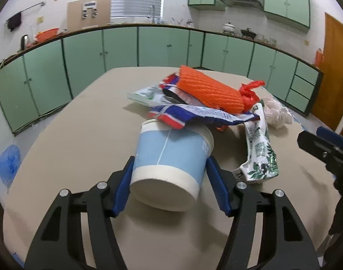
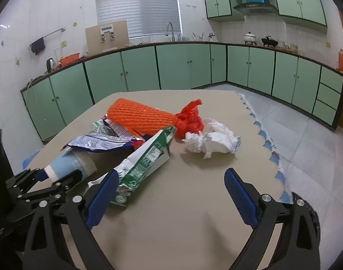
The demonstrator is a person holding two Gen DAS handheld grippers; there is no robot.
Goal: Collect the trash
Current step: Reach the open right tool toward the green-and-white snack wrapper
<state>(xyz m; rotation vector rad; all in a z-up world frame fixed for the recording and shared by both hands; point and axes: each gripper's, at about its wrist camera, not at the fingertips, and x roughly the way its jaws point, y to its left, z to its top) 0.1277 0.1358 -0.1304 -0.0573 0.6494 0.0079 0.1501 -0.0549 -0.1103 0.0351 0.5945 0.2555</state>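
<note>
We are holding the left gripper (image 1: 169, 180) around a blue-and-white paper cup (image 1: 169, 157) lying on its side on the beige table (image 1: 81, 135). Its jaws are standing partly open with the cup between them: the left pad is touching the cup wall, while a narrow gap is showing at the right pad, so no firm clamp can be confirmed.

We are keeping the right gripper (image 2: 171, 193) low over the table with its jaws wide apart and nothing between them. Its left finger is resting just beside a flattened green-and-white carton (image 2: 144, 159).

A blue-and-red snack wrapper (image 1: 193, 114) is lying across the cup's far rim. An orange mesh bag (image 2: 140, 117) with a red knotted end is sitting on the wrapper pile behind. Crumpled white paper (image 2: 211, 140) is lying apart, right of the carton.
</note>
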